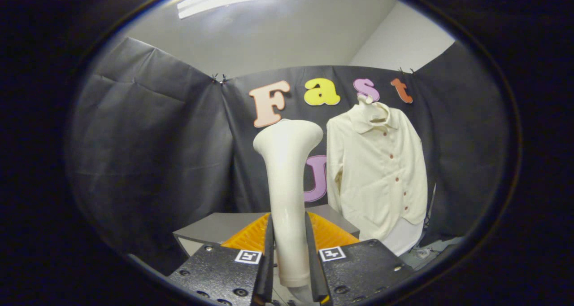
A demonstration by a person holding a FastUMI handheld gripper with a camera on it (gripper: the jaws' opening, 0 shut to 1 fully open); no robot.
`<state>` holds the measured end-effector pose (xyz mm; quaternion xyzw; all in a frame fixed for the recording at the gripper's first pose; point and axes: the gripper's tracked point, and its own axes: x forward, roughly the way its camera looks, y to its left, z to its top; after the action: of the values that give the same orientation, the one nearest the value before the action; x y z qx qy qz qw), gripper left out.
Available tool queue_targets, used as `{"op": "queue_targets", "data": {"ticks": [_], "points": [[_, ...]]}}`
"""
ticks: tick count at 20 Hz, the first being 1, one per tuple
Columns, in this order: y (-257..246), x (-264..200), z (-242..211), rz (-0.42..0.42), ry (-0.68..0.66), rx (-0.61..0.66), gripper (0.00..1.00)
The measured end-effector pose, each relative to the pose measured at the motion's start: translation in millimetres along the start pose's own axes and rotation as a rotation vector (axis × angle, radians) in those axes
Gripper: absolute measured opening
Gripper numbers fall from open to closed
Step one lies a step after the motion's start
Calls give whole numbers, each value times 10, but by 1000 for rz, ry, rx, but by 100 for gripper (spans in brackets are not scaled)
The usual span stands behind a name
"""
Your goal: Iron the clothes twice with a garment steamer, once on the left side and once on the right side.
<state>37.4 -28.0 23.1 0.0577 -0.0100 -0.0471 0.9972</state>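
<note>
We see one steamer (287, 194) and one cream shirt (379, 180). The steamer stands upright between our gripper's (289, 252) two fingers, which are clenched on its handle from both sides, its flared head rising above them. The shirt hangs on a hanger beyond the fingers, just right of the steamer head, in front of the cloth wall. One grey table (215, 227) sits behind the fingers.
</note>
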Motion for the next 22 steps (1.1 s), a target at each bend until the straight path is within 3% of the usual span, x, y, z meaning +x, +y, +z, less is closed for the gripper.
{"op": "queue_targets", "data": {"ticks": [6, 22], "points": [[407, -104, 56, 38, 12, -26, 32], [220, -97, -88, 6, 29, -8, 33]]}}
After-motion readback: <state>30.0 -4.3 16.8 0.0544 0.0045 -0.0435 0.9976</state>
